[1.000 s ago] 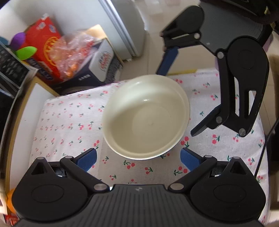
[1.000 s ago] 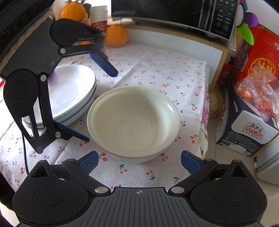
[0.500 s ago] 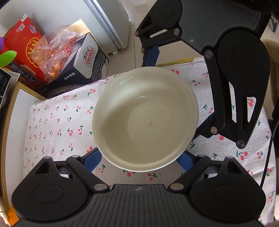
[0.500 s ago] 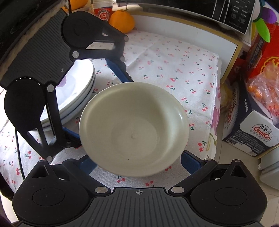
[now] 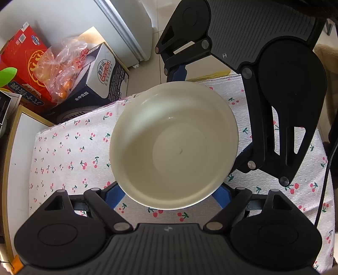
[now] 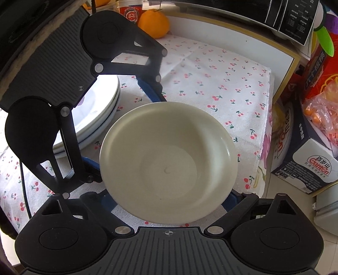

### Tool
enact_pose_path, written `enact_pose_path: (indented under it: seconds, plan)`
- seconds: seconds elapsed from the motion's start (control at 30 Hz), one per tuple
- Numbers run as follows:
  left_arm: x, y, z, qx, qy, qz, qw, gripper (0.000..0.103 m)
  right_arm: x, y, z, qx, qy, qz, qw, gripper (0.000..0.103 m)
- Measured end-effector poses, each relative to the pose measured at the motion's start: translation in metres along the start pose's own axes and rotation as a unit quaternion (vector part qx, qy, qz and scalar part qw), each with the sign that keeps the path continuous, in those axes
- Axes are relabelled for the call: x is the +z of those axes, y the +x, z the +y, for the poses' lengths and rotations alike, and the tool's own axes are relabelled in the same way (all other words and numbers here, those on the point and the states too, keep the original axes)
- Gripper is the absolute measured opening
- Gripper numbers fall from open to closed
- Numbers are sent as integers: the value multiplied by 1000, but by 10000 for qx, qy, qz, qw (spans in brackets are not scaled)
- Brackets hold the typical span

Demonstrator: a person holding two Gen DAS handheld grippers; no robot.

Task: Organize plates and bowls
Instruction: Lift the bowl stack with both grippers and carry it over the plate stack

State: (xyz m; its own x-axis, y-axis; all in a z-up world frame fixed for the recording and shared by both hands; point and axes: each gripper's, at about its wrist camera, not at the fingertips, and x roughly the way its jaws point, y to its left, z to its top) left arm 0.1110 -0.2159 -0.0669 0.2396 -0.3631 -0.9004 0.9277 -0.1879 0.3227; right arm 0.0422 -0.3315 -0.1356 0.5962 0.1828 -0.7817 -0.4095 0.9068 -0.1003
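We have the bowl [image 5: 173,146] mid-frame on the cloth [image 5: 63,148], both grippers straddling it. The left gripper [image 5: 169,195] and right gripper [image 6: 169,200] have been closing, fingers still wide; whether pads touch the rim we cannot tell. An uneven squeeze could tip or slide it toward the plates [image 6: 99,105] at left. The box [image 6: 314,162] at right reads "Ganten".

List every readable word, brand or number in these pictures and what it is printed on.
"Ganten": white and dark blue cardboard box on the floor.
Chinese lines on that box, and on the red carton: too blurred to read.
Button labels on the black appliance panel: too small.
Red-and-white paper cup: logo unreadable.
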Motion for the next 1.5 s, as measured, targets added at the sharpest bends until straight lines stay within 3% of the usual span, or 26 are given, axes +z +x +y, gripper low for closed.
enact_pose_path:
  seconds: [0.5,0.93,1.5]
  plan:
    - [2,-20,-2,250,29,-16,9997,85,6,-24,4,-56,-61,-216,9997,96]
    - [-9,-57,-7,586,-6,28,9983,85,31,-55,23,29,-276,-546,9981,95]
    - [-47,-82,-11,763,-429,339,9956,85,71,-39,74,305,-701,-579,9954,96]
